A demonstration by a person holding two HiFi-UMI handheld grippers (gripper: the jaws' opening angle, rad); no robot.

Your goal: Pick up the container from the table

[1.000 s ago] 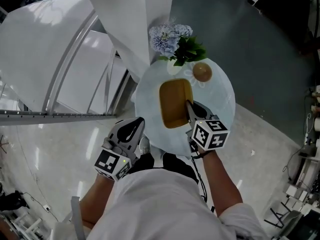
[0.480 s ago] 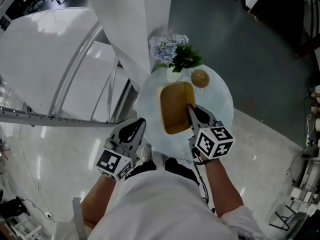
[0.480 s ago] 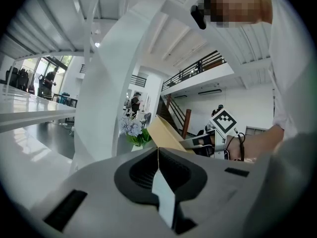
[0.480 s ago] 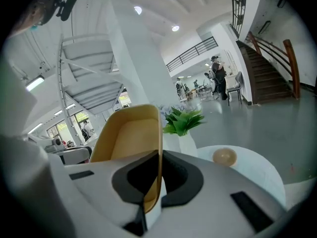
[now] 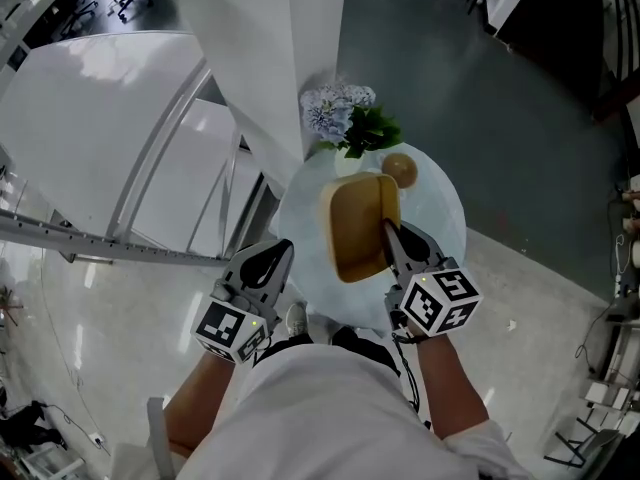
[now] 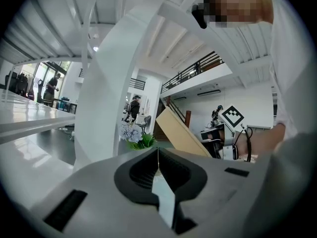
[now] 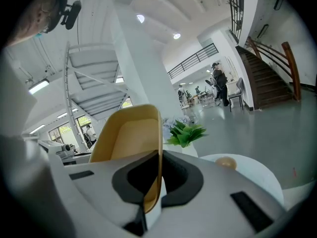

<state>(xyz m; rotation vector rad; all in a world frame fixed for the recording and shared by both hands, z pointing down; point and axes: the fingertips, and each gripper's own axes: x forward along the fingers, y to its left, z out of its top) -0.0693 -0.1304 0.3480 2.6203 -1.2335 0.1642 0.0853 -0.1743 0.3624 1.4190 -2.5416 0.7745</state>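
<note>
Your right gripper (image 5: pixel 388 230) has its jaws closed on the right wall of the container (image 5: pixel 358 230). In the right gripper view the thin yellow wall stands pinched between the two pads. You hold the container tilted over the round white table (image 5: pixel 445 218), with its far end raised. Behind it on the table are a small brown ball (image 5: pixel 399 169) and a pot of flowers (image 5: pixel 338 103). Your left gripper (image 5: pixel 272 256) is just beside the table's near edge, apart from the container. Its jaws are pressed together with nothing between them.
</note>
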